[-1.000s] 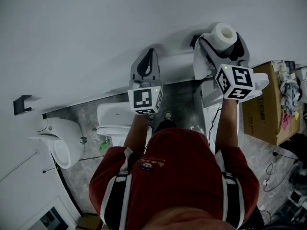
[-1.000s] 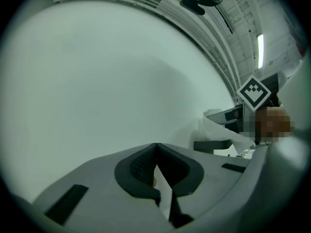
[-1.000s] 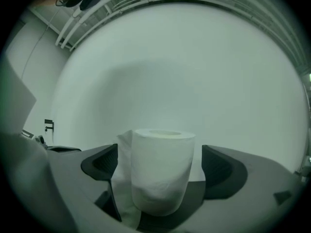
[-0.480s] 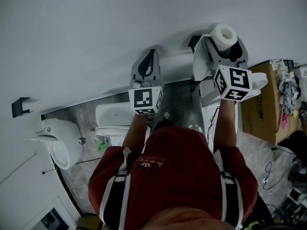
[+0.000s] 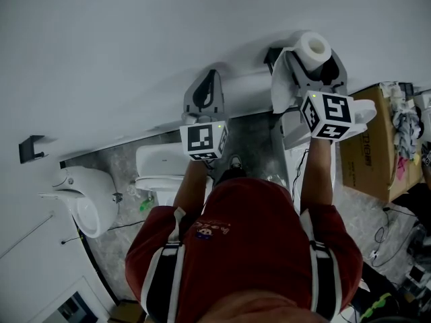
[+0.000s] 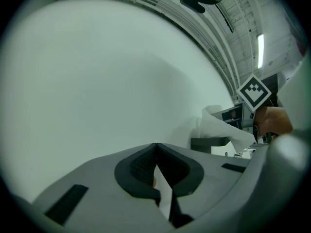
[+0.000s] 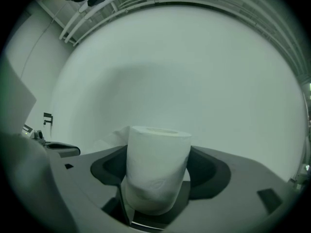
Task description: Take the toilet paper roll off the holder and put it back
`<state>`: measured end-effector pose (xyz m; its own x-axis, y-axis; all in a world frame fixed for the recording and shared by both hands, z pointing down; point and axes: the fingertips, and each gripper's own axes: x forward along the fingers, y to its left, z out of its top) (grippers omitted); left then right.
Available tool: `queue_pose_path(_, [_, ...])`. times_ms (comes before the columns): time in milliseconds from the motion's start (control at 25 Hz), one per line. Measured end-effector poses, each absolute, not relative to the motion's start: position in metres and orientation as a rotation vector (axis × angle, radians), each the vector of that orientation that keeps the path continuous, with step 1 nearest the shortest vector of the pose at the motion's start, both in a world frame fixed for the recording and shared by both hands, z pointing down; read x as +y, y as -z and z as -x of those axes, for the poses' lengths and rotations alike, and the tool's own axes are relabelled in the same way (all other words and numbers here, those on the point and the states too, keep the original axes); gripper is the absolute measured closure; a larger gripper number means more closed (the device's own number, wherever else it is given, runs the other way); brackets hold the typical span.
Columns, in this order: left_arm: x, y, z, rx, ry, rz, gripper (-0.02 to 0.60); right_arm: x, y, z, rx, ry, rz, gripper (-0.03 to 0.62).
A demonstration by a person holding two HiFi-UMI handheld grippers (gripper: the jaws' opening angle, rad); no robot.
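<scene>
Up by the white wall (image 5: 135, 59), the right gripper (image 5: 313, 60) pinches the toilet paper roll (image 7: 155, 171) upright between its jaws, pads pressing its sides, just beside the black holder (image 5: 271, 56). A loose sheet (image 5: 281, 89) hangs from it. The left gripper (image 5: 205, 89) hovers nearby, jaws pressed together and empty.
</scene>
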<state>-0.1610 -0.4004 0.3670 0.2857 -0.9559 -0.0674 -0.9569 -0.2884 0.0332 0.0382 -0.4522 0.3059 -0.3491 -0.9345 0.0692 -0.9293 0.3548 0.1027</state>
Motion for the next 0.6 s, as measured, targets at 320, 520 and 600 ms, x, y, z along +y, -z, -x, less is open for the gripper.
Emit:
queue_pose_path(320, [-0.385,-0.359,0.153,1.854,-0.116,2.498,0.563,-0.436,-0.292,-0.048,-2.525,0.088,-1.763,0.230])
queue_pose_path(520, [-0.371,-0.355,0.148,1.847,-0.119,2.492,0.563,-0.419,-0.279,-0.056,-2.541,0.120,-1.796,0.230])
queue_pose_path(600, [-0.365,-0.352,0.145,1.841,-0.119,2.488,0.563,-0.411,-0.274,-0.061,-2.544,0.128,-1.807,0.230])
